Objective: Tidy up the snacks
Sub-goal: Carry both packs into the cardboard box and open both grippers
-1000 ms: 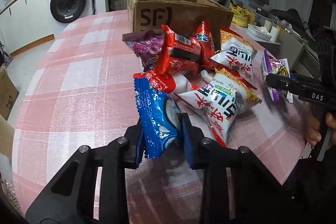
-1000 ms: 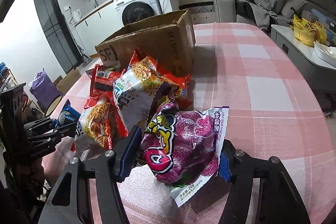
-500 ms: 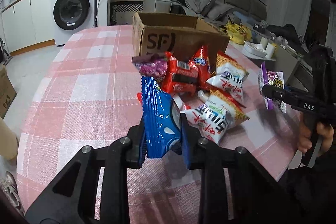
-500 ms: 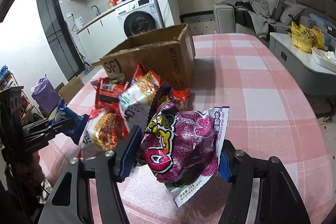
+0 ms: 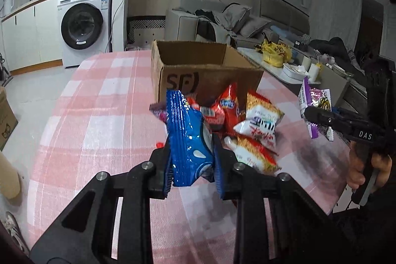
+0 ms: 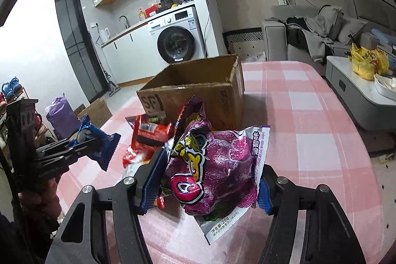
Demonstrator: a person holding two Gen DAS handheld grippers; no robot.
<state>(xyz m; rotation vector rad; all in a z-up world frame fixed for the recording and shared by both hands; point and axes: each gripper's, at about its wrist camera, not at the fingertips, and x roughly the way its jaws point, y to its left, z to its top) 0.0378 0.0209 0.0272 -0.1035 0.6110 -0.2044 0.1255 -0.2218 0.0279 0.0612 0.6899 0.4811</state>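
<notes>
My left gripper (image 5: pixel 191 165) is shut on a blue cookie packet (image 5: pixel 188 140) and holds it above the pink checked table (image 5: pixel 99 115). My right gripper (image 6: pixel 210 182) is shut on a purple snack bag (image 6: pixel 215 165), also lifted off the table. An open cardboard box (image 5: pixel 203 68) marked SF stands behind a pile of red and white snack bags (image 5: pixel 247 125). The left gripper with the blue packet (image 6: pixel 99 142) shows at the left of the right wrist view. The right gripper with the purple bag (image 5: pixel 314 105) shows at the right of the left wrist view.
A washing machine (image 5: pixel 81 26) and counter stand beyond the table's far left. A sofa (image 5: pixel 222 19) and a low table with a yellow bag (image 5: pixel 274 53) lie to the right. A cardboard box (image 5: pixel 6 115) sits on the floor at the left.
Both grippers have risen with their packets. The blue packet has come up off the pile, and the open top of the box has come into sight.
</notes>
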